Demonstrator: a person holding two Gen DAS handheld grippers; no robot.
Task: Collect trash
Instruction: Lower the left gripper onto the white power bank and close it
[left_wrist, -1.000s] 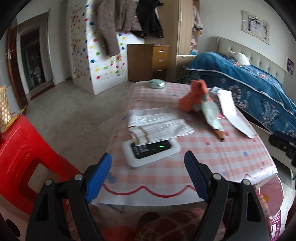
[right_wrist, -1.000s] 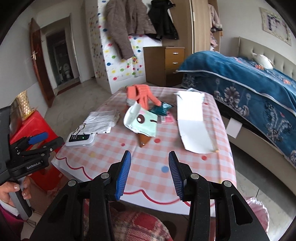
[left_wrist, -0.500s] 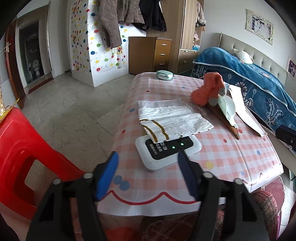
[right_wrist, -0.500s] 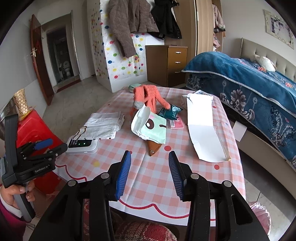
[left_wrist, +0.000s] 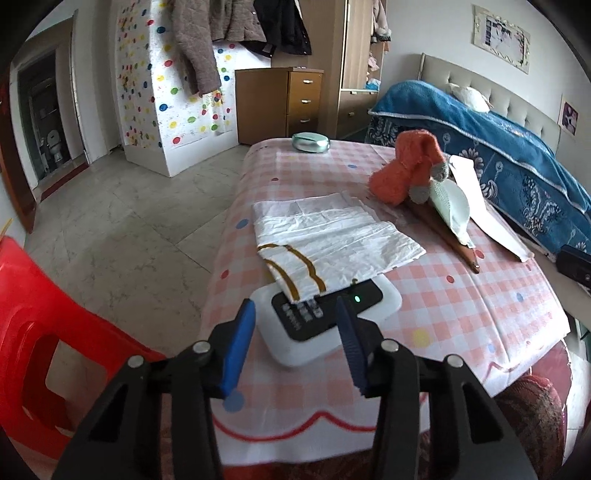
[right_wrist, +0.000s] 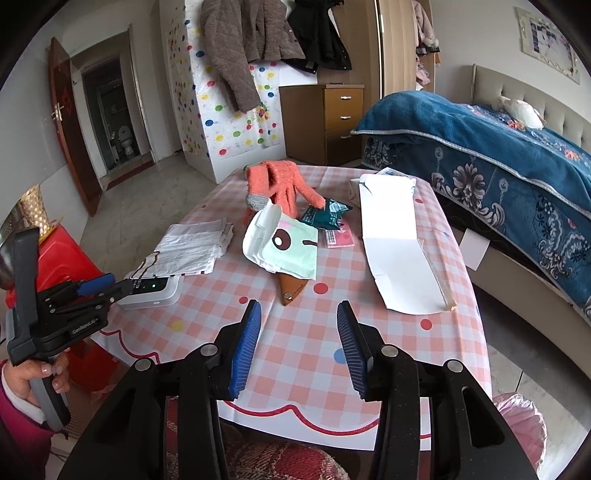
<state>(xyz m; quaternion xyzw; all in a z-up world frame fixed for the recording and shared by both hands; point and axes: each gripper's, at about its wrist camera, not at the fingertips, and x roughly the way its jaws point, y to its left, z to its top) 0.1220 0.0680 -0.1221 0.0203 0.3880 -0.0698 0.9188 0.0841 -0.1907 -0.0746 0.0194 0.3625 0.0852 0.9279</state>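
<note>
As the left tongs (left_wrist: 295, 339) have been brought closer, narrowed but apart, the folded white bag (left_wrist: 332, 240) on the bench (left_wrist: 461, 295) is approached; the right tongs (right_wrist: 299, 343) are held apart, empty.

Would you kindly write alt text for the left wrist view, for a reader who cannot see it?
The open left gripper hovers at the near edge of a pink checked table, its blue fingers either side of a white device with a green light. A folded white plastic bag overlaps the device; beyond lie an orange glove and a bed.
</note>
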